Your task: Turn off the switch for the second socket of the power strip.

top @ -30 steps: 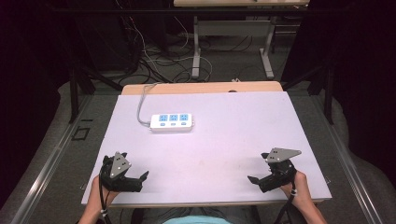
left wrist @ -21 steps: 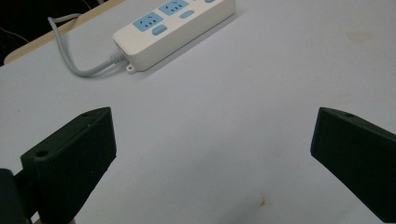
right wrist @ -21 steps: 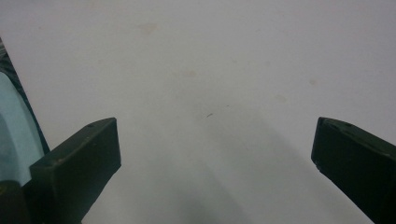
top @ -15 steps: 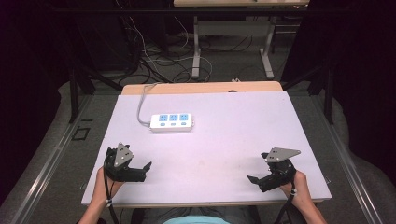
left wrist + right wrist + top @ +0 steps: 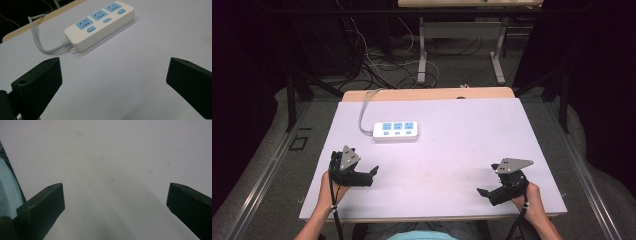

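though its cord (image 5: pixel 363 107) runs off the table (image 5: pixel 472 140) edge, power strip (image 5: pixel 396 130) whole; left claw (image 5: pixel 373 172) wide, right claw (image 5: pixel 482 192) wide.

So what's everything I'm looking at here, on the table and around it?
power strip: one, white with three blue sockets, far left part of the table
strip's cord: one, grey, running off the table's far edge
table: one, pale top with a wooden strip at the far edge
cables: a tangle, dark and white, on the floor beyond
left gripper: one, black, open, near left edge
right gripper: one, black, open, near right edge
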Demonstrator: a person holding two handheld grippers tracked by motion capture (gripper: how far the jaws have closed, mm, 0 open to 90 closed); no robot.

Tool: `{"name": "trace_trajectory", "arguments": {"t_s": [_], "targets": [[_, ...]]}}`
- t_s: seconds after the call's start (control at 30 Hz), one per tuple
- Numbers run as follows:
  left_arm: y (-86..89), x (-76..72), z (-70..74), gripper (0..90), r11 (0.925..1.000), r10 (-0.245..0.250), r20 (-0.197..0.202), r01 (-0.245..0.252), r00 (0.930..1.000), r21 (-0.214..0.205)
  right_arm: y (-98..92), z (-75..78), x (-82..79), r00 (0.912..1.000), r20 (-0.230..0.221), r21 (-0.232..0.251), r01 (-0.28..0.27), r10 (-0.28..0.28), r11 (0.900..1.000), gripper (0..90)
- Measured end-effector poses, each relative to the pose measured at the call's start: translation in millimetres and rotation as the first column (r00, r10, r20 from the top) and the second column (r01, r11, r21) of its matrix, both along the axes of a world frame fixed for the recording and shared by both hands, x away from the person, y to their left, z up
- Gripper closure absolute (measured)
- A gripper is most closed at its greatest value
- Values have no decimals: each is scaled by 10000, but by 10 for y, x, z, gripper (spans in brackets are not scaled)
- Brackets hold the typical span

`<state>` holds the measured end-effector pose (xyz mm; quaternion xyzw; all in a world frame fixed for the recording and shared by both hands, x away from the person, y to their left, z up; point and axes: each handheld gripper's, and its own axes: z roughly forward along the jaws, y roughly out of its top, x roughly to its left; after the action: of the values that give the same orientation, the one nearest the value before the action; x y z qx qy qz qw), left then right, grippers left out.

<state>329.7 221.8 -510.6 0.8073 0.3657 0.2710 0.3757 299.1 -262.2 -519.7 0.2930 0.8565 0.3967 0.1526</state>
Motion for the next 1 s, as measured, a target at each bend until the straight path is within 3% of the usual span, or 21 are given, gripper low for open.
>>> {"name": "trace_trajectory", "arguments": {"t_s": [0.43, 0.5, 0.7, 1.0], "targets": [[-64, 208, -6, 0, 9997, -153, -210, 157, 9997, 207, 7, -5, 0, 9998, -40, -29, -173, 173, 9998, 13], [-77, 238, -10, 0, 9997, -130, -211, 135, 9997, 221, 7, 2, -6, 9995, -203, -135, -257, 254, 9996, 14], [-93, 324, -18, 0, 10000, -53, -283, 52, 9996, -26, 12, -6, -2, 9998, -90, -40, -165, 164, 9999, 15], [-95, 453, -8, 0, 10000, 59, -260, -60, 9996, -28, 13, -9, 2, 9997, -161, -179, -198, 196, 9996, 16]]}}
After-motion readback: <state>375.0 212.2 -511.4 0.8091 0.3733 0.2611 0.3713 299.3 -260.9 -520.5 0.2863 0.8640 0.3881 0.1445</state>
